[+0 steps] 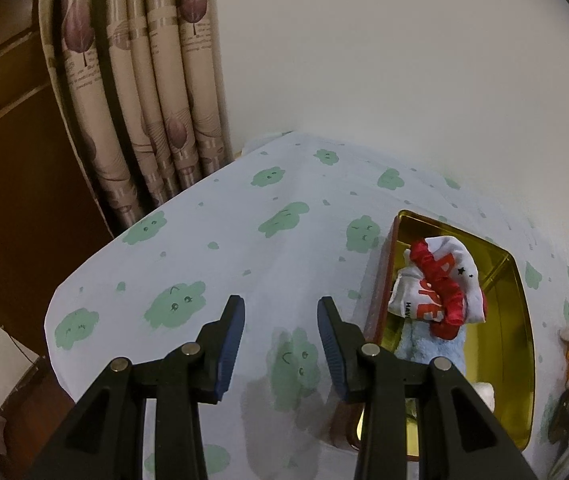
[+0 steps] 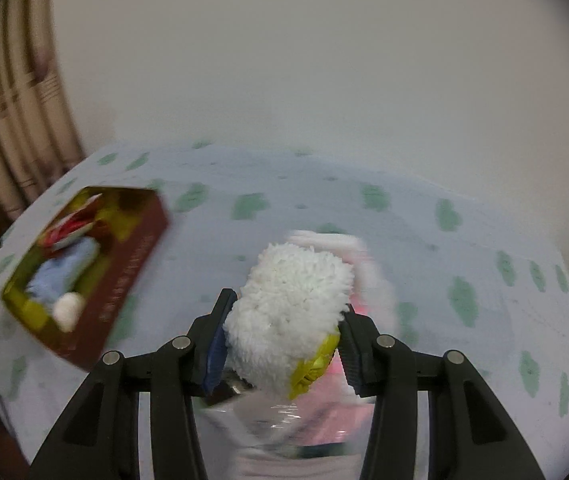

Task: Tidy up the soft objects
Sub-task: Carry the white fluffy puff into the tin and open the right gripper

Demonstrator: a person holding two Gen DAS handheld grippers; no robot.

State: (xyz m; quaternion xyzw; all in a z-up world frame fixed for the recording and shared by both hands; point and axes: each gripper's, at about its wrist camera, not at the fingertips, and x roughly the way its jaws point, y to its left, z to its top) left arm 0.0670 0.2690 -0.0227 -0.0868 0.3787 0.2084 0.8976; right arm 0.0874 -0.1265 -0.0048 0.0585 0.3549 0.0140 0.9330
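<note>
Pale wall rises behind the table [image 1: 244, 248], whose cloth shows green blobs. We see our left tongs [image 1: 280, 340] spread with nothing between them, over bare cloth that runs open to the table's left edge and the curtain [image 1: 144, 100] beyond. Just right of them sits the gold-lined tin [image 1: 520, 320], holding a white sock with red letters [image 1: 436, 280], a red scrunchie [image 1: 450, 304] and a blue towel [image 1: 436, 348]. Our right tongs [image 2: 282, 344] pinch a white fluffy toy [image 2: 292, 300], its long axis running away from us, above a blurred pink bundle [image 2: 368, 276]. Bare cloth stretches right; the tin lies well left.
</note>
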